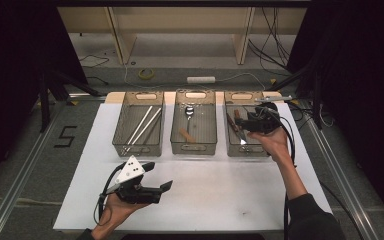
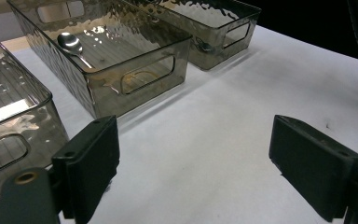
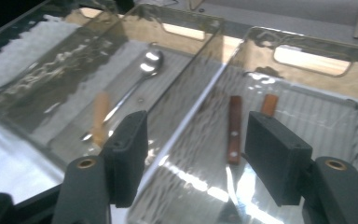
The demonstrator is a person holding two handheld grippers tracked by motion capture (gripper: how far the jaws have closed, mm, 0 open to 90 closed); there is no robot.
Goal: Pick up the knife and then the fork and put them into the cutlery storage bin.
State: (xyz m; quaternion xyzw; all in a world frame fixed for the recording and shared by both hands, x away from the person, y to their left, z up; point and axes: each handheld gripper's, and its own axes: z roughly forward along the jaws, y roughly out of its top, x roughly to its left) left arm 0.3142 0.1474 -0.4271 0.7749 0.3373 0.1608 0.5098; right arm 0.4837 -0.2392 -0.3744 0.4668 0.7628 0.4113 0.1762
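Smoked clear plastic is what your right claw [image 3: 193, 154] hangs over: three bins in a row, and you are above the right-hand bin [image 1: 230, 145], jaws parted with nothing between the pads. Just ahead of that claw, on the bin floor, lies a knife with a wooden handle [image 3: 234, 135], its blade running back under the jaws, and beside it, a little farther off, a second wooden handle [image 3: 269, 104]. To my eye the knife has been let go and sits free in the bin, so that drop looks done.

Across the bin wall, off to the left of your right claw, the middle bin [image 1: 172, 135] holds a metal spoon [image 3: 147, 65] and a piece with a wooden handle [image 3: 100, 119]. The far bin [image 1: 116, 142] on the other side carries long pale chopsticks [image 1: 141, 127].

Your left claw [image 2: 193, 168] rests low over the white tabletop [image 1: 220, 190], released, pads wide apart and empty, with the bins ahead of it and to its left.

Sorting seems close to finished: cutlery lies grouped by kind in all three bins, and I see no loose piece on the tabletop in front of either claw. What is left, as I judge it, is to draw your right claw up and clear of the bin.
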